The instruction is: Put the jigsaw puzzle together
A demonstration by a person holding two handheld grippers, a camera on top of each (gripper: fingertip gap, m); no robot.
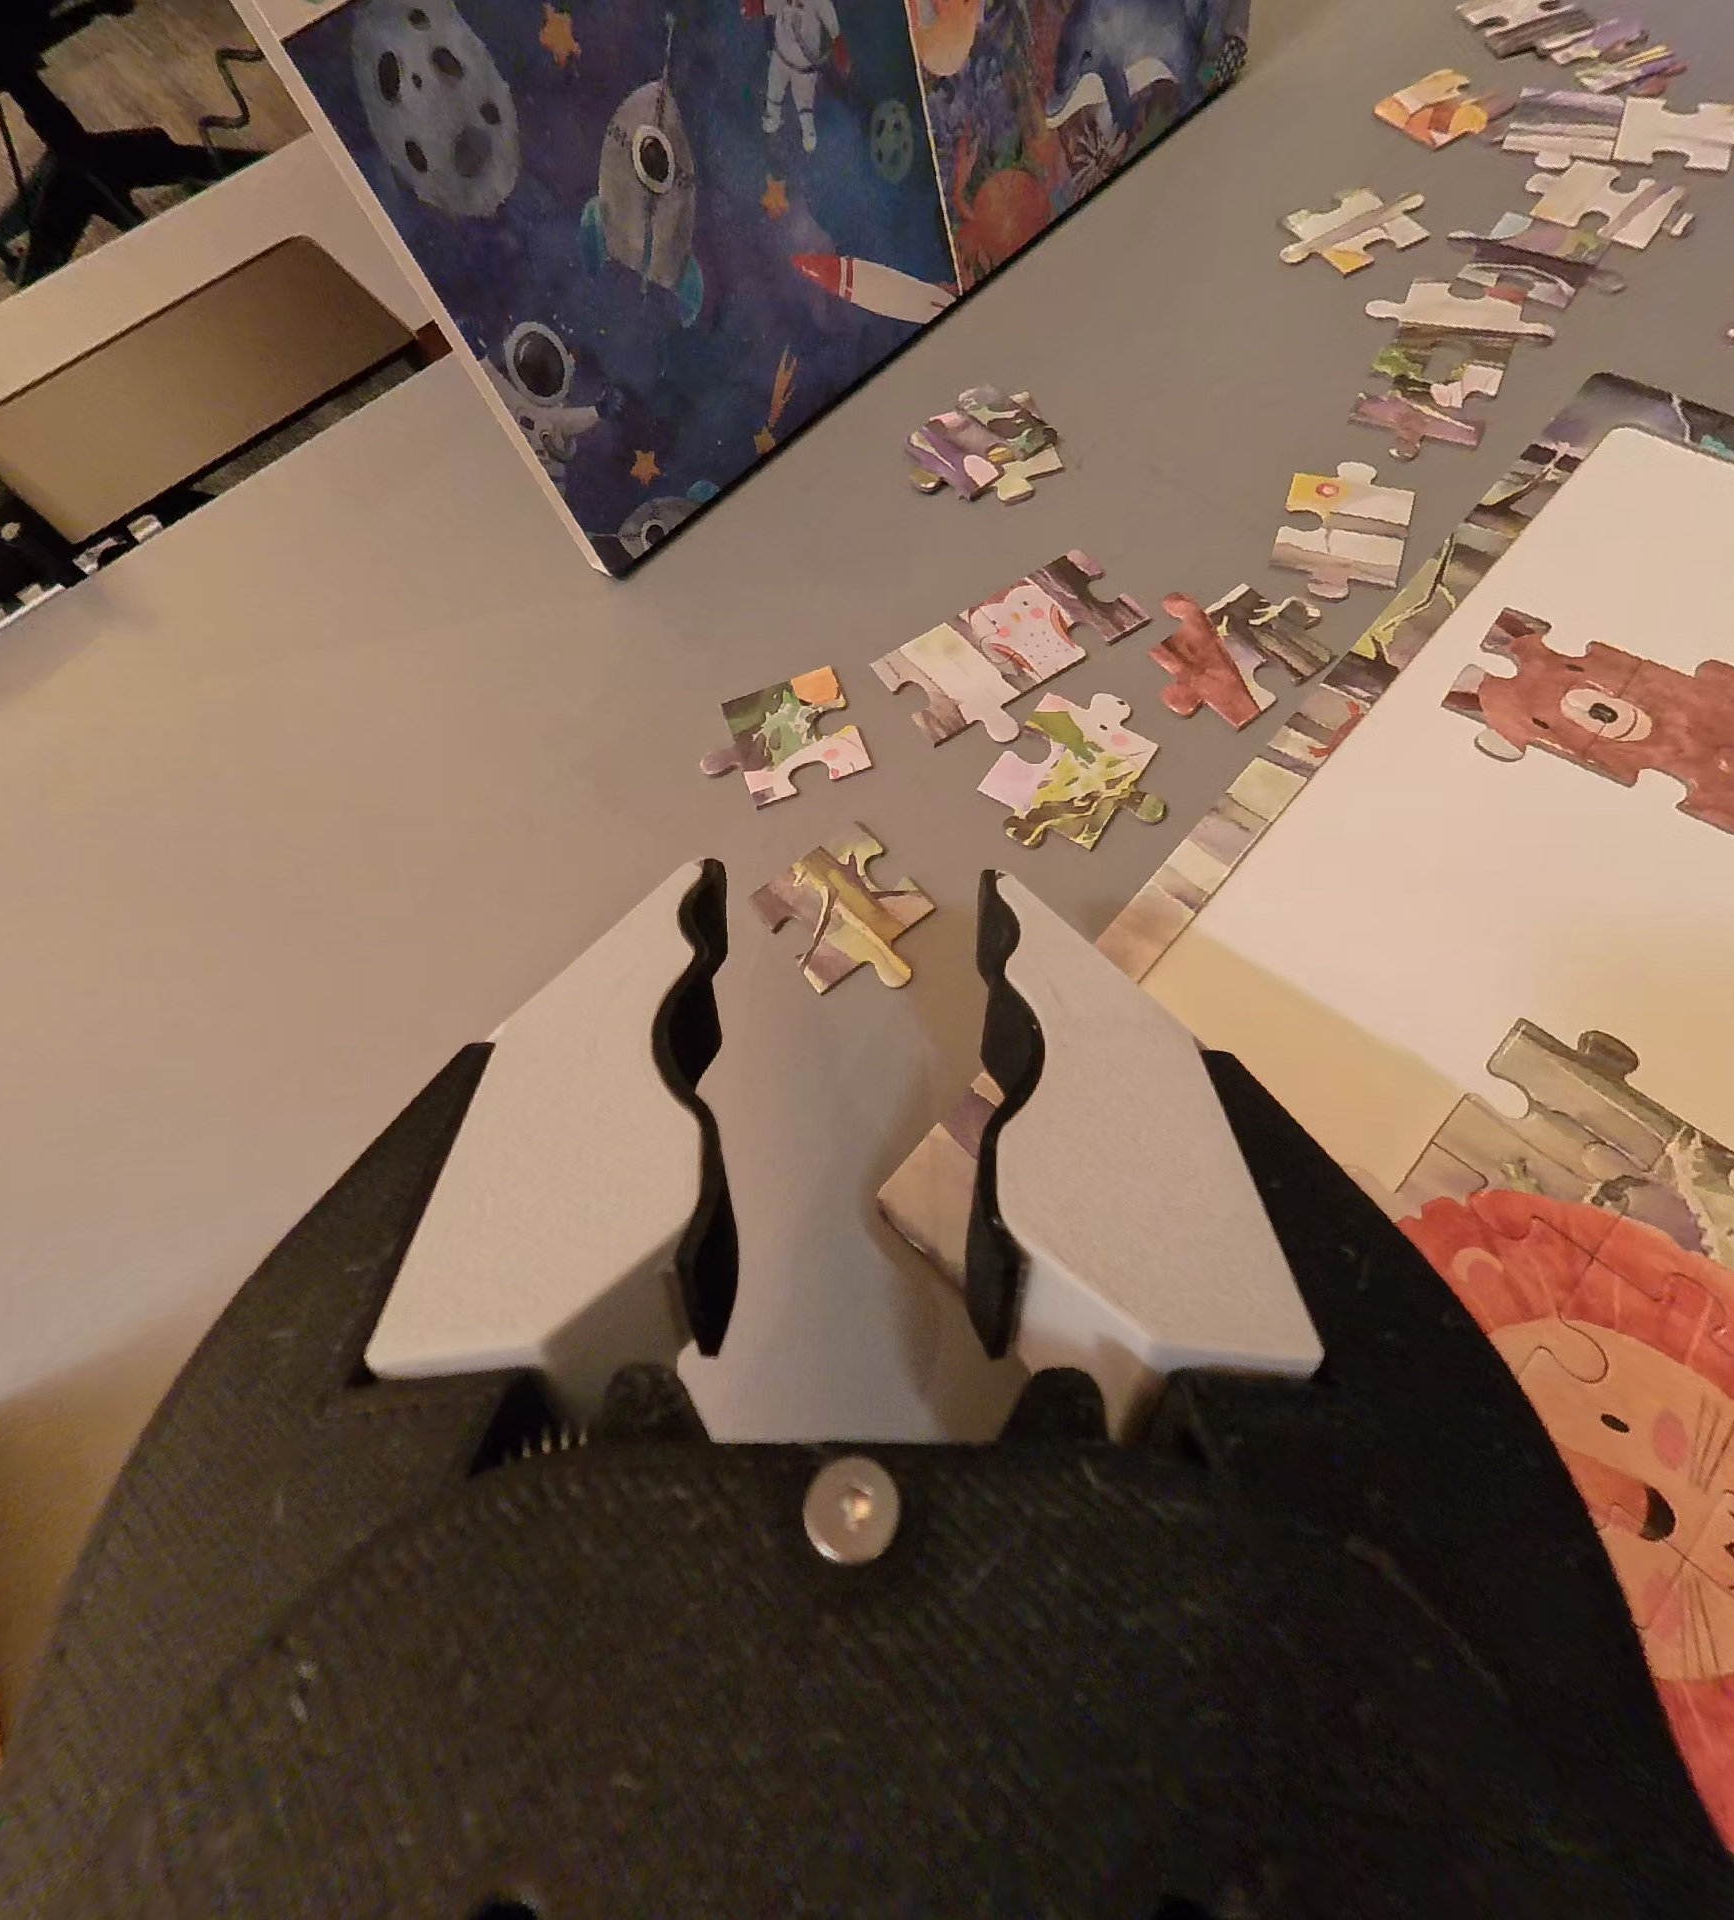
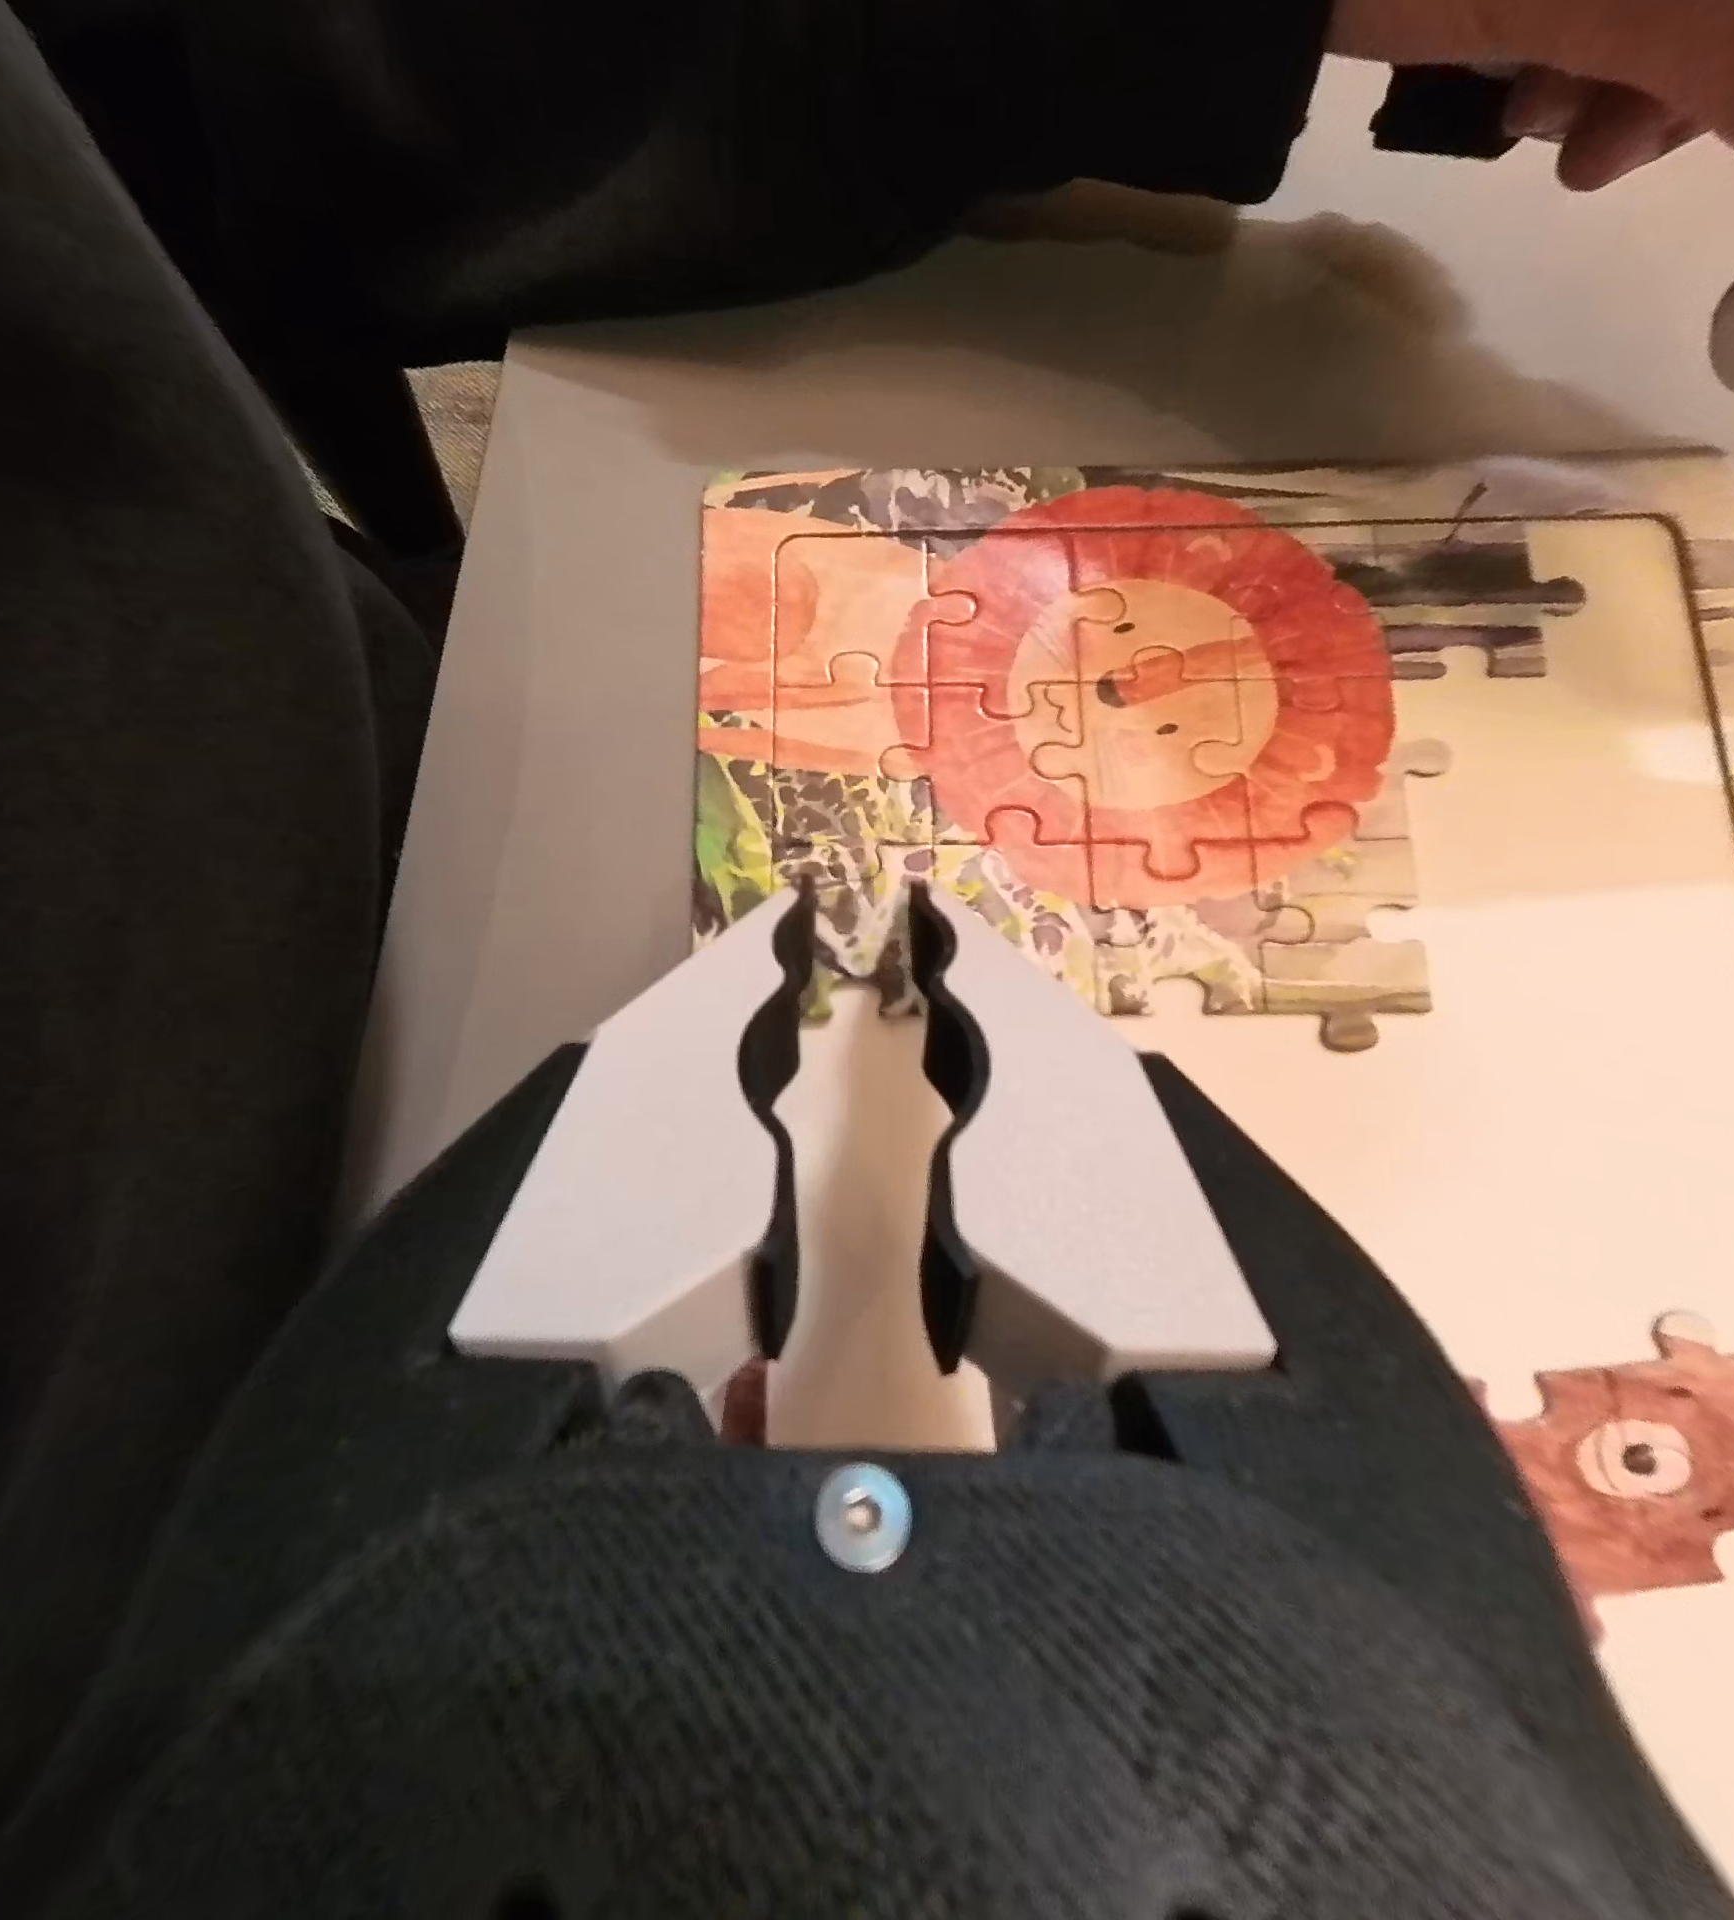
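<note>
In the left wrist view my left gripper [image 1: 849,881] is open and low over the grey table. One loose green-and-purple puzzle piece [image 1: 842,925] lies flat just beyond its fingertips, between them. The puzzle tray [image 1: 1362,935] lies to the right, with a lion section [image 1: 1621,1455] and a bear section [image 1: 1673,727] laid in it. In the right wrist view my right gripper [image 2: 859,888] is nearly closed on a spotted green-and-grey piece [image 2: 847,961] at the tray's corner below the lion [image 2: 1143,696]. The fingers hide much of that piece.
Several loose pieces [image 1: 1008,675] lie scattered on the table [image 1: 323,831] beyond the left gripper. A box with space pictures [image 1: 655,260] stands behind them. A bear piece cluster [image 2: 1652,1465] lies in the tray. A person's dark clothing [image 2: 167,623] and hand [image 2: 1569,114] border the tray. One gripper's finger ends stand about 20 centimeters off the other's.
</note>
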